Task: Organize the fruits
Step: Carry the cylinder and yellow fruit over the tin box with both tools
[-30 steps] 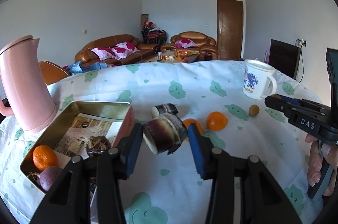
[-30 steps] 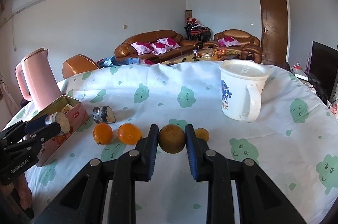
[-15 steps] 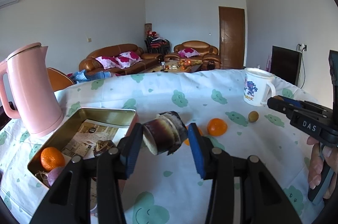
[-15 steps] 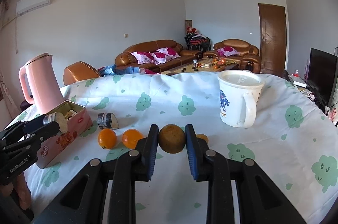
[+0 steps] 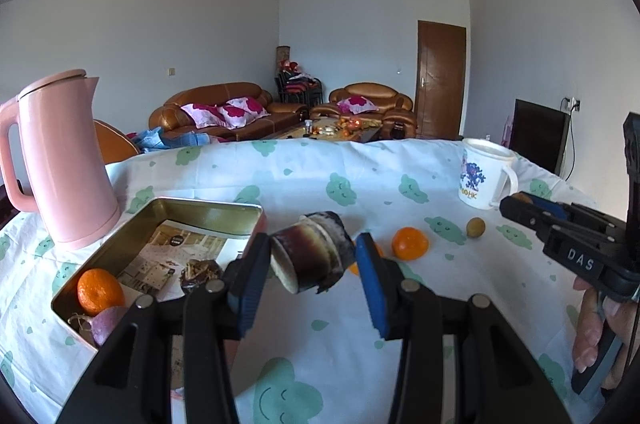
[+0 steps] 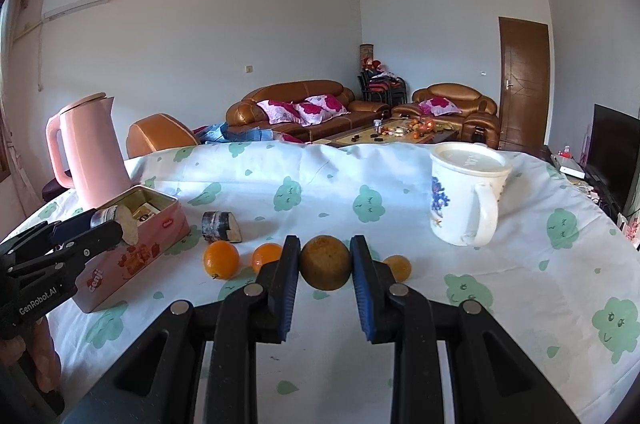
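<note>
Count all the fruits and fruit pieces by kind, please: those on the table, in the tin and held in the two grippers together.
Oranges: 3
Sugarcane pieces: 2
Brown round fruits: 2
Purple round fruit: 1
Dark wrinkled piece: 1
Total: 9

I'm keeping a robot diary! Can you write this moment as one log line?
left gripper: shut on sugarcane piece | right gripper: shut on brown round fruit | tin box: holds orange | next: probably load tin
</note>
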The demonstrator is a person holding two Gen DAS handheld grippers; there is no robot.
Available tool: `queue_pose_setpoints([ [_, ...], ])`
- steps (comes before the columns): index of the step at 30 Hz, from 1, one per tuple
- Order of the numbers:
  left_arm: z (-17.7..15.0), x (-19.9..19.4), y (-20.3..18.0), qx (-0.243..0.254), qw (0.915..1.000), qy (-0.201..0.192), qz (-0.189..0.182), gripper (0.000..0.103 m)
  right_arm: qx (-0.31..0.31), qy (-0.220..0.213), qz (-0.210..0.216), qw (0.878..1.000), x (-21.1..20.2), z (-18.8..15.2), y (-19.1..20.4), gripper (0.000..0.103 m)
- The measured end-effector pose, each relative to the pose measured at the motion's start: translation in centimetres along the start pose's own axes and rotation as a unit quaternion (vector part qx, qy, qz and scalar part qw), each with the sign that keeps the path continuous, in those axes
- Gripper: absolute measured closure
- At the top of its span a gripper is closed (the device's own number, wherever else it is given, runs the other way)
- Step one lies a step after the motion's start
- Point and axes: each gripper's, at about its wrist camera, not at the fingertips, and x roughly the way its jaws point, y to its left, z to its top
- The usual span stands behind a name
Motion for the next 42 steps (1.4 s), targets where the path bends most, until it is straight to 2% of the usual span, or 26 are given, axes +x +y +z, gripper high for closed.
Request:
queue_pose_setpoints([
  [9, 0.0, 0.2, 0.5, -0.005, 1.0, 0.005, 0.006, 0.058, -0.009, 0.013, 0.023, 1.0, 0.7, 0.0, 1.6, 0.076],
  [22, 0.4, -0.2, 2.5, -0.012, 0.9993, 0.011, 0.035, 0.058, -0.024, 0.026, 0.061, 0.998, 1.7, 1.1, 5.1, 0.076],
  [42, 0.7, 0.0, 6.0, -0.03, 0.9971, 0.03, 0.063, 0.058, -0.049, 0.036, 0.095, 0.994, 3.1, 2.4, 9.8, 0.076],
])
